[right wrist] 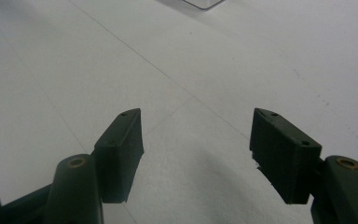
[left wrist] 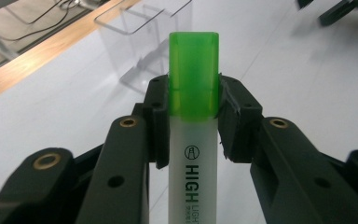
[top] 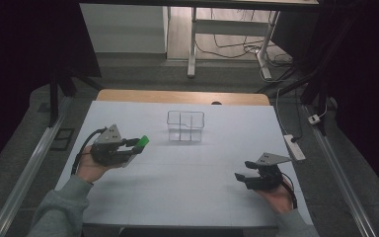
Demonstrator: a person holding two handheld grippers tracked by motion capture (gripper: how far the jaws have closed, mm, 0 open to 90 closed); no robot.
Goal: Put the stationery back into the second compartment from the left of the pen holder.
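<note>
Highlighter [top: 139, 143] first: from the high view it sits clamped in the left gripper [top: 131, 145], its green cap poking out past the jaws and aimed toward the clear plastic organizer [top: 185, 126]. That organizer stands toward the far side of the white table [top: 187, 197], and the highlighter is near it, to its left and a little nearer the person, apart from it. The person's left hand [top: 91, 168] wraps the gripper body. Over on the other side, the right gripper [top: 243, 171] is well apart from the organizer, to its right and much nearer the person, jaws spread with nothing between them.

Left gripper view now: the jaws of the left gripper [left wrist: 193, 100] press on both sides of the highlighter [left wrist: 193, 88], right where the green cap meets the white barrel. The barrel carries black lettering reading "HIGH". Beyond the cap stands the organizer [left wrist: 142, 46], its divided compartments see-through; whether anything lies inside is hard to say from this angle.

Right gripper view: the right gripper [right wrist: 196, 133] stands wide open above the bare white table [right wrist: 214, 60], jaws parted, holding nothing. A corner of the organizer [right wrist: 203, 3] peeks in at the top edge, well ahead of the jaws.
</note>
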